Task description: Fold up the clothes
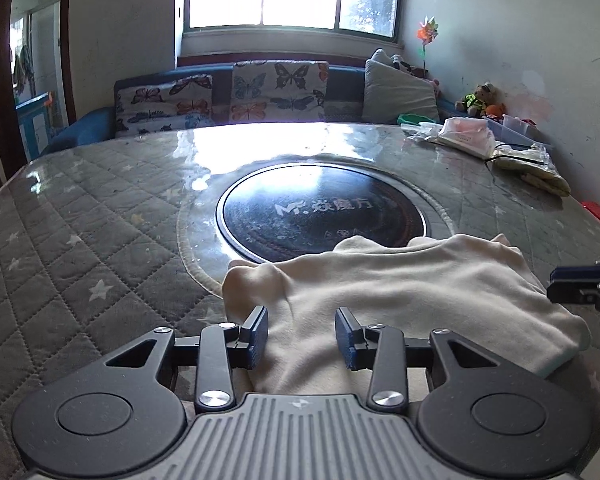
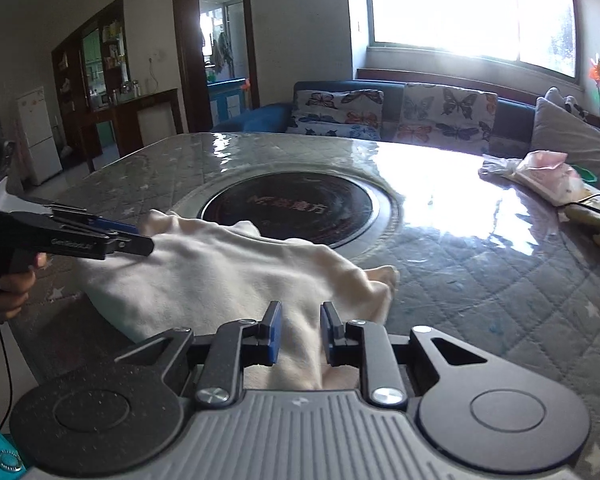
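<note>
A cream garment (image 1: 400, 292) lies crumpled on the quilted grey table near its front edge; it also shows in the right wrist view (image 2: 228, 276). My left gripper (image 1: 302, 336) is open, its jaws apart over the garment's near left part. My right gripper (image 2: 300, 334) is open with a narrower gap, and cloth bulges between its jaws. The left gripper shows from the side in the right wrist view (image 2: 132, 242), reaching over the garment's left edge. The right gripper's tip shows at the right edge of the left wrist view (image 1: 584, 288).
A black round hotplate (image 1: 320, 212) is set in the middle of the table (image 1: 80, 240), just beyond the garment. Bags and folded cloths (image 1: 468, 136) lie at the far right of the table. A sofa with butterfly cushions (image 1: 228, 96) stands behind it.
</note>
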`<control>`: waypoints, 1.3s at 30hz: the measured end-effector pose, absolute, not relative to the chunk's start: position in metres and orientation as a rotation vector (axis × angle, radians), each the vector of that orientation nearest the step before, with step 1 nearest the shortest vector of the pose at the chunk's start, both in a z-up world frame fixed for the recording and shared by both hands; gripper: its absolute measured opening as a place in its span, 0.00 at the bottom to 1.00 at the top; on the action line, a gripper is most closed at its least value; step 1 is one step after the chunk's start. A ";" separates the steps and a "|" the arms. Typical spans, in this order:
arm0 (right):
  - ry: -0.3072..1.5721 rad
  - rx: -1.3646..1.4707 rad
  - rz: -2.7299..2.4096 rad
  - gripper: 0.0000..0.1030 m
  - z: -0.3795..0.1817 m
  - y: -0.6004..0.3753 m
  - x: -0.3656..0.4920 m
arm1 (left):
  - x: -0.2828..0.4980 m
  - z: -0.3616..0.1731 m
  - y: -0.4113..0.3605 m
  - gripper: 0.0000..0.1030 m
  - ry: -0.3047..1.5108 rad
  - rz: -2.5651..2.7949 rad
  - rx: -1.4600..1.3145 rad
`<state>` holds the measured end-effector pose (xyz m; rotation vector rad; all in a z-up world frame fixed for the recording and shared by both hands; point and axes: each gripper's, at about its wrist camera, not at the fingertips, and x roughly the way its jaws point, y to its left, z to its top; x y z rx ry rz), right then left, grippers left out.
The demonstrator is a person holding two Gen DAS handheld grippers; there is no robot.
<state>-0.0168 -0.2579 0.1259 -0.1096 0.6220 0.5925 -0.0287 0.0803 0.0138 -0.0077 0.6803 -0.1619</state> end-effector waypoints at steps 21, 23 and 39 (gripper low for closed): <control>0.681 -0.034 0.522 0.22 0.102 -0.248 0.048 | 0.009 0.010 0.091 0.39 0.694 -0.120 -0.022; 0.671 -0.026 0.512 0.27 0.107 -0.250 0.045 | 0.006 0.012 0.092 0.39 0.691 -0.121 -0.027; 0.552 -0.183 0.688 0.62 0.123 -0.205 -0.013 | -0.061 0.024 0.106 0.46 0.651 -0.077 -0.056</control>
